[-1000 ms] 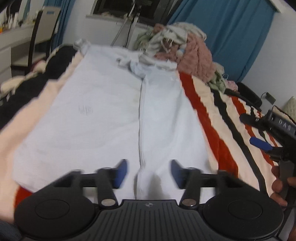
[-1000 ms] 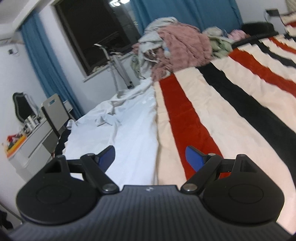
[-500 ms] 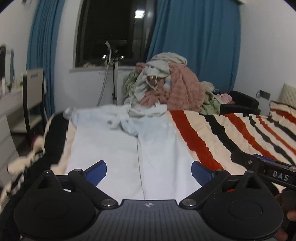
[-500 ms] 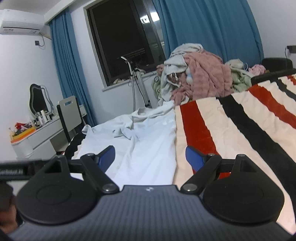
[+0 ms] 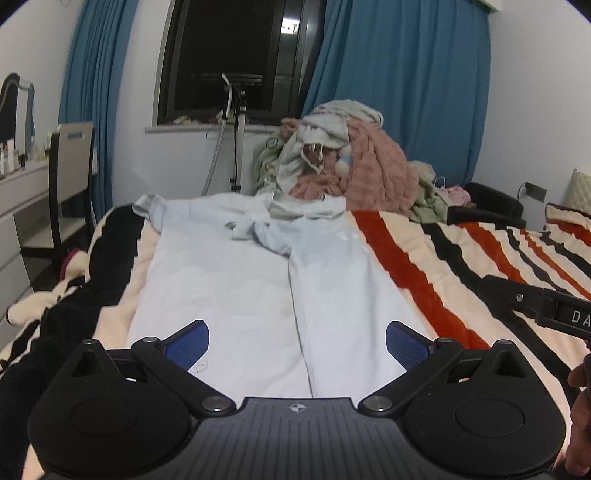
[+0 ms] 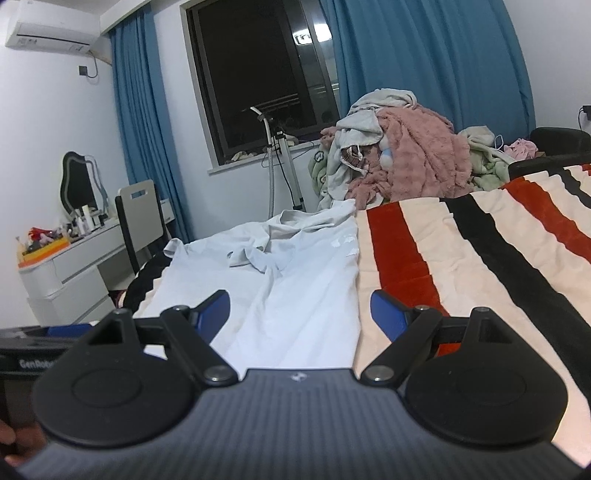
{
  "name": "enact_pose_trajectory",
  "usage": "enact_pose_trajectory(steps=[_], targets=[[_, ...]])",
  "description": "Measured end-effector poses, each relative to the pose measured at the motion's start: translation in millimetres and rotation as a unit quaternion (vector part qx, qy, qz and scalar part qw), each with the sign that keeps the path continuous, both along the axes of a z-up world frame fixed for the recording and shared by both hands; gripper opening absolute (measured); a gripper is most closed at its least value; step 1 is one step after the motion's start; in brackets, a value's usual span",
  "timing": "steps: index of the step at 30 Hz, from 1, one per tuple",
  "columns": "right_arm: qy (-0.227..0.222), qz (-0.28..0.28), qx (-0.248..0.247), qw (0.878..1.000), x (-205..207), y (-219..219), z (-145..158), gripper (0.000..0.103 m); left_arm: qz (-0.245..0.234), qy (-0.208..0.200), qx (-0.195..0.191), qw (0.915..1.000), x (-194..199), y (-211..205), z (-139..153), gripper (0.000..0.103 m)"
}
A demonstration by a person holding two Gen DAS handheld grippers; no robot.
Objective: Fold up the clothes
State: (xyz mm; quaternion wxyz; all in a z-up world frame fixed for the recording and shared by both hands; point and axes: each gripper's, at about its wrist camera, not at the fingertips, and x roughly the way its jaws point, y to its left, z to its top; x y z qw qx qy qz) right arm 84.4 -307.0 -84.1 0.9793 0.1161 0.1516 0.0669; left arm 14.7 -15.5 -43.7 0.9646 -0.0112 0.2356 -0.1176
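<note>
The pale blue shirt (image 5: 266, 288) lies flat along the striped blanket (image 5: 424, 266), collar end toward the clothes pile (image 5: 351, 158). The left tool (image 5: 297, 341) has just been opening and now gapes wide and empty; the right tool (image 6: 300, 312) is likewise wide with nothing between its pads. For the next fold, I'd pinch both near hem corners evenly and carry them toward the clothes pile, keeping the edges aligned.

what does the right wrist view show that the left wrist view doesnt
Only the right wrist view shows the air conditioner high on the wall and the clutter on the white dresser.

Only the left wrist view shows the cream cushion at the far right and a wall socket.

Both show the pale blue shirt spread flat on the striped blanket, the clothes pile, the blue curtains, the dark window and the chair. Each hand-held gripper, left and right, is open and empty.
</note>
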Motion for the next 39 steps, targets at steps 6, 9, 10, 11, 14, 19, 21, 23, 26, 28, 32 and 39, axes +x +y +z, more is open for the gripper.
enact_pose_trajectory(steps=[6,9,10,11,14,19,21,23,26,28,32,39], targets=[[0.007,-0.005,-0.016,1.000,4.3,7.3,-5.2,0.085,0.004,-0.007,0.008,0.9999,1.4,3.6,-0.5,0.103],[0.012,-0.011,-0.022,1.000,5.7,8.1,-6.8,0.085,-0.001,-0.012,0.016,0.9998,-0.9,6.8,5.0,0.103],[0.015,-0.013,-0.024,1.000,6.5,8.5,-7.1,0.085,-0.004,-0.013,0.021,0.9997,-1.7,8.2,7.0,0.103],[0.018,-0.015,-0.026,0.999,7.3,8.8,-7.5,0.085,-0.004,-0.013,0.030,0.9995,-2.4,9.9,8.9,0.103],[0.035,-0.012,-0.024,0.999,15.1,9.7,-6.8,0.084,0.003,-0.015,0.049,0.9987,-4.9,17.2,16.2,0.103],[0.062,0.026,-0.046,0.997,52.4,26.8,4.2,0.084,0.025,-0.011,0.002,0.9996,-8.3,49.5,30.3,0.103],[0.074,0.051,-0.057,0.994,84.8,42.0,8.2,0.084,0.043,-0.012,-0.019,0.9988,-7.9,66.6,34.1,0.103],[0.090,0.083,-0.071,0.990,123.5,60.3,9.3,0.083,0.064,-0.008,-0.043,0.9970,-6.9,83.6,33.9,0.103],[0.116,0.119,-0.087,0.982,192.8,94.4,3.7,0.083,0.095,0.014,-0.079,0.9922,-0.2,108.5,21.0,0.103],[0.123,0.134,-0.094,0.979,234.0,120.7,0.9,0.083,0.114,0.027,-0.094,0.9887,7.8,122.2,10.2,0.103],[0.098,0.176,-0.112,0.973,304.1,193.1,3.9,0.083,0.141,0.041,-0.148,0.9782,30.6,150.4,-8.4,0.103],[0.085,0.222,-0.160,0.958,407.8,323.1,-11.7,0.083,0.189,0.034,-0.176,0.9654,69.0,169.2,-38.6,0.103]])
